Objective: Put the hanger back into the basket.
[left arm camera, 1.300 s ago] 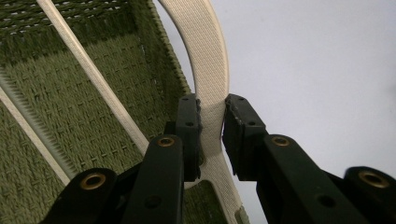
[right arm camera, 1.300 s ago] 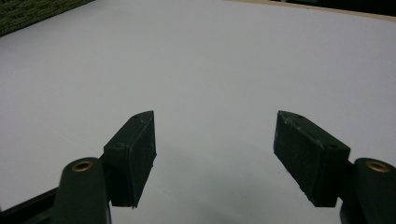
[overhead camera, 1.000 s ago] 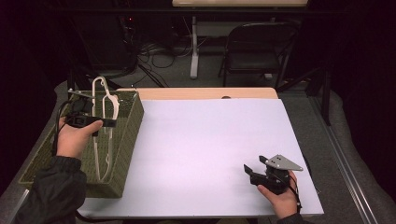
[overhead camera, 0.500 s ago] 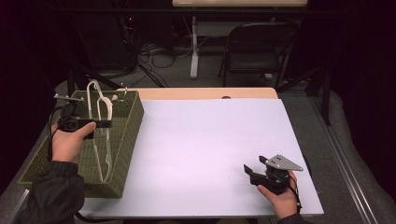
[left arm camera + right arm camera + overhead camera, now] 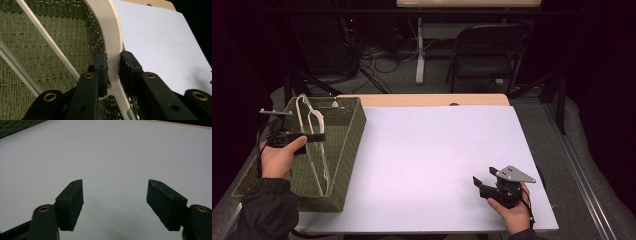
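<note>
Since the earlier shot, our left claw (image 5: 314, 137) slid left over the basket (image 5: 347, 150). Its own view: clamped on the white hanger (image 5: 113, 57). Right claw (image 5: 115, 202) gapes, idle on the counter (image 5: 120, 150). Next: lift the hanger clear.

White plastic hanger (image 5: 314, 145) stands tilted inside the green woven basket (image 5: 349, 145) at the table's left edge, its top end poking up above the basket's far rim and its lower end down by the near wall. It's cream-white with a fine textured surface, a broad curved shoulder and thinner ribbed bars running off beside it. The shoulder (image 5: 113, 50) is pinched between two black pads, right over the basket's woven floor, with the basket's right wall just beside it.
</note>
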Available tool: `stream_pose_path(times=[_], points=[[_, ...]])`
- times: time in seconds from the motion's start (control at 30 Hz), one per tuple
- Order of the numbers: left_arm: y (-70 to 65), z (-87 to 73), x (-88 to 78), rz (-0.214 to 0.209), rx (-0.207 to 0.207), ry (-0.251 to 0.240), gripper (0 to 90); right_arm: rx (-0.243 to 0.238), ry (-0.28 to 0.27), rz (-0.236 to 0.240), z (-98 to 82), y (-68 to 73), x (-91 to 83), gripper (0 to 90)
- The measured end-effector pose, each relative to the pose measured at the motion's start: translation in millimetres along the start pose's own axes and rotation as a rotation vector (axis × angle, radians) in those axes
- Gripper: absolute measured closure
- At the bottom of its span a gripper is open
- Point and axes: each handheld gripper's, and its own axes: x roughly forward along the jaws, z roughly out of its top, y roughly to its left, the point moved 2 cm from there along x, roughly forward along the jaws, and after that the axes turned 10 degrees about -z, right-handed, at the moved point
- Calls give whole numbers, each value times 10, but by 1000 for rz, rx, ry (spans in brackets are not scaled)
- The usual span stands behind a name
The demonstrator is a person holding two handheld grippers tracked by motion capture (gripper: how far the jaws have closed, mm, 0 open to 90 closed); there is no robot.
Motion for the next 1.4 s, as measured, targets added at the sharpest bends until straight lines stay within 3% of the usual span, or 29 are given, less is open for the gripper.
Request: stream_pose_path(times=[0.23,0.43,0.57,0.6,0.67,0.77,0.9,1.0,1.17,1.4], points=[[116,-84,35,-12,-30,11,762,-1,-2,0,0,2,4,296],[222,-124,41,-45,-63,-19,760,-2,-1,-3,-8,-8,11,296],[237,-121,19,-49,-58,-14,759,0,3,0,-8,-20,10,296],[247,-121,8,-45,-60,-20,759,-2,3,0,-7,-20,6,296],[249,-132,-36,14,-41,-16,757,-2,-6,0,-7,-21,4,296],[261,-171,-78,31,-36,0,768,4,-1,0,-14,-30,-11,296],[337,-218,-32,6,-52,32,771,10,4,-5,-21,-50,-17,296],[316,-231,36,-9,-48,23,784,5,-3,-5,-13,-38,-21,296],[270,-213,135,11,-19,65,800,-4,-2,-8,-15,-15,-26,296],[253,-197,94,54,1,52,744,7,-5,-13,-21,-43,-45,296]])
